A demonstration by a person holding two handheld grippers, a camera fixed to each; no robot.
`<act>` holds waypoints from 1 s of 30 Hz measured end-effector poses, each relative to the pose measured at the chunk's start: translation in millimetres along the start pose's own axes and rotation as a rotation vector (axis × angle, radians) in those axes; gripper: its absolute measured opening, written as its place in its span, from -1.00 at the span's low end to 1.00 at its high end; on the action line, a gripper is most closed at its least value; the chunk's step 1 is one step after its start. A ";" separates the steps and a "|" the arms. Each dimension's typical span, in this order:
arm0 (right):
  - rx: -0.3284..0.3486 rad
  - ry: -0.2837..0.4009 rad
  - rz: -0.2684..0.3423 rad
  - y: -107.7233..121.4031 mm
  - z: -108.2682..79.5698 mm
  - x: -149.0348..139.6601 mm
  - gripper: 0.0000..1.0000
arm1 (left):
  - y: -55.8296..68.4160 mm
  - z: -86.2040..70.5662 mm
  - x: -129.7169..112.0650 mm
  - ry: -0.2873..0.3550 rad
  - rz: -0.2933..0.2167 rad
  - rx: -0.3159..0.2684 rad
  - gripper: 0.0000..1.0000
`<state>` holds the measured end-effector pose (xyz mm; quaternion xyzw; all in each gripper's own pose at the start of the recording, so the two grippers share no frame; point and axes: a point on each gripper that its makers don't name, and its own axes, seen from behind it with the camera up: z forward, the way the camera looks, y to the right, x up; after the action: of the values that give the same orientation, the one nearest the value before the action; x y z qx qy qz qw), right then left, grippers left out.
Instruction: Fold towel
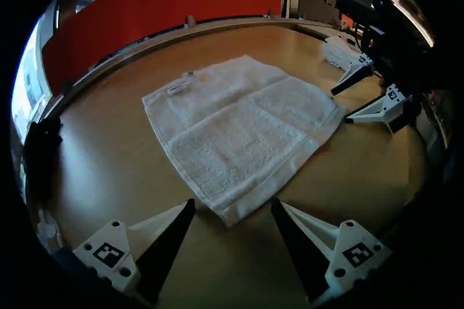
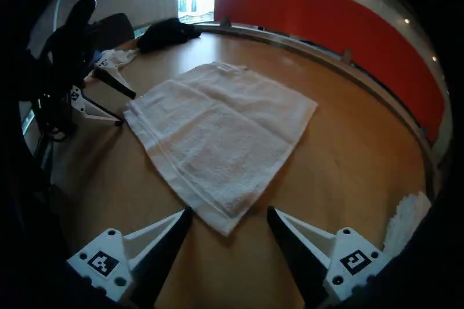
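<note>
A white towel lies flat in the middle of a wooden worktop, its stacked edges suggesting at least one fold is already made, though the layers cannot be counted. In the left gripper view, the left tool rests low on the wood with its fingers spread apart, the towel's nearest corner lying in the gap between them and ungripped. The right gripper view shows the same arrangement at a neighbouring corner: the right tool is likewise released, its fingers straddling the cloth without pressing on it. Each tool also appears farther off in the other's view, poised at its own corner. Nothing is lifted. Judging from this, a further fold is about to begin: both corners are yet to be pinched, raised and carried across to the far edge. A red partition runs behind the worktop, and a second white cloth sits near its far rim.
</note>
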<state>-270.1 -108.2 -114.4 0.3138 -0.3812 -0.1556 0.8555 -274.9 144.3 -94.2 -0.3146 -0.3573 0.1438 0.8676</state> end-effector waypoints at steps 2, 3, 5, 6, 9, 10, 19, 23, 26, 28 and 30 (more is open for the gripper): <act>0.004 -0.003 -0.002 -0.2 0.0 -0.2 0.99 | 0.5 -0.2 -1.0 -0.003 -0.009 -0.003 0.95; 0.005 -0.004 -0.002 -0.2 0.1 -0.2 0.99 | 0.8 -0.3 -1.2 -0.005 -0.009 -0.004 0.95; 0.008 -0.007 0.000 0.0 0.3 -0.3 0.99 | 1.5 -0.5 -1.5 -0.008 -0.008 -0.006 0.95; 0.009 -0.008 0.002 0.0 0.5 -0.3 0.99 | 1.4 -0.7 -1.5 -0.011 -0.007 -0.007 0.95; 0.015 -0.010 0.009 -0.2 0.8 -0.6 0.99 | 1.2 -1.1 -1.7 -0.019 -0.005 -0.010 0.96; 0.017 -0.011 0.014 -0.3 0.8 -0.8 0.98 | 1.2 -1.2 -1.9 -0.023 -0.005 -0.012 0.96; 0.024 -0.012 0.019 -1.3 -0.5 -2.4 0.87 | 1.6 -1.4 -3.0 -0.050 -0.002 -0.017 0.95; 0.029 -0.011 0.014 -2.4 -0.8 -2.3 0.72 | 1.4 -1.7 -3.0 -0.057 0.006 -0.021 0.94; 0.035 -0.011 0.007 -4.1 -0.9 -2.1 0.62 | 1.2 -1.8 -3.1 -0.061 0.010 -0.026 0.91; 0.039 -0.011 0.004 -4.7 -1.0 -1.7 0.58 | 1.5 -1.7 -3.0 -0.062 0.014 -0.028 0.87; 0.042 -0.012 0.001 -5.2 -1.1 -1.4 0.53 | 2.3 -1.5 -3.0 -0.064 0.018 -0.031 0.80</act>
<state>-270.3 -110.9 -119.1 0.3306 -0.3896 -0.1490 0.8466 -276.0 143.9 -98.1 -0.3266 -0.3841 0.1561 0.8494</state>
